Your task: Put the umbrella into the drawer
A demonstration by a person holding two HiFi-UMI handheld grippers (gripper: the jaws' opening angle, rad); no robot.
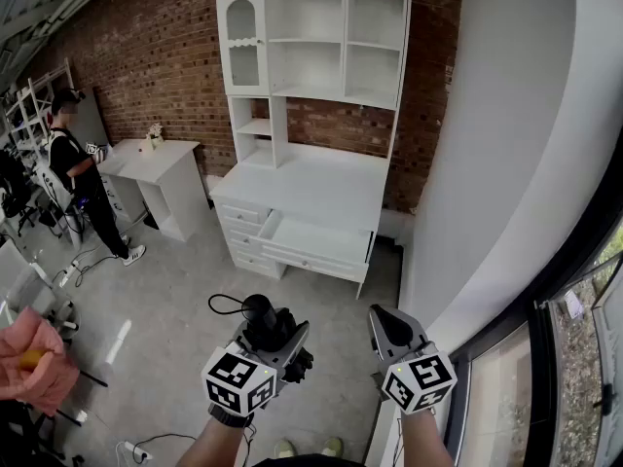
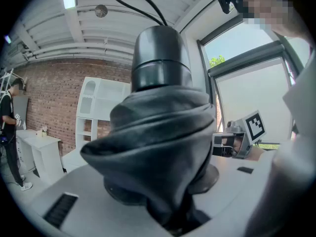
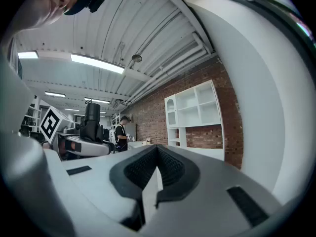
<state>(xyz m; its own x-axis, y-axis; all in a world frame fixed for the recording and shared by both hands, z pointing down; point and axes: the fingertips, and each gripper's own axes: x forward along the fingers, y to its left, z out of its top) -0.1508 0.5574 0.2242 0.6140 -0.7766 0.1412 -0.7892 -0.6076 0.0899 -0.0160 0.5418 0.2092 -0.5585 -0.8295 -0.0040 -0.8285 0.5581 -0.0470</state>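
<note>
A folded black umbrella (image 1: 267,321) with a round handle and a cord loop stands between the jaws of my left gripper (image 1: 279,342), which is shut on its bunched fabric. In the left gripper view the umbrella (image 2: 158,127) fills the middle and hides most of the jaws. My right gripper (image 1: 387,325) hovers beside it at the right, shut with nothing in it; its black pads (image 3: 148,169) meet. Ahead, a white desk with a hutch (image 1: 313,175) stands against the brick wall, and its wide top drawer (image 1: 318,242) is pulled open. In the right gripper view the umbrella (image 3: 92,124) shows at the left.
A person (image 1: 76,168) stands at a small white desk (image 1: 158,160) at the far left. A curved white wall (image 1: 506,163) and a window line the right side. Cables (image 1: 146,446) lie on the grey floor, and an orange-pink bundle (image 1: 34,363) sits at the lower left.
</note>
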